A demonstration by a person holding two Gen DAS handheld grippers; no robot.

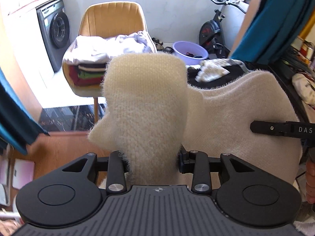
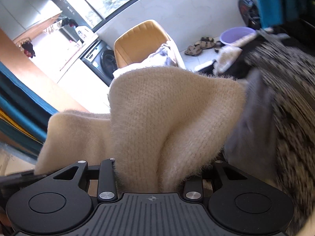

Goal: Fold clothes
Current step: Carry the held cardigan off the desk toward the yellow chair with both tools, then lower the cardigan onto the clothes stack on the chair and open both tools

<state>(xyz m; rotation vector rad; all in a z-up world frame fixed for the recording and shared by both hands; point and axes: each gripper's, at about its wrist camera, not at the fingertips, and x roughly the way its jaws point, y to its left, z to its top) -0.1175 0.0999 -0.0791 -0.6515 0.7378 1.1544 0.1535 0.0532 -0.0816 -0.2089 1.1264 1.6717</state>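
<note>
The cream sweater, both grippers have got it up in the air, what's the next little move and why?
Probably carry it on to the chair and set it on the folded stack. Left gripper and right gripper each pinch a bunched part of the cream sweater, which hangs between them looking already folded.

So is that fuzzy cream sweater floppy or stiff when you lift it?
Probably floppy: the cream knit sweater bends and droops between the left gripper and right gripper. It looks light for its size, since two pinches carry it. Its fuzzy surface likely keeps it from slipping.
</note>
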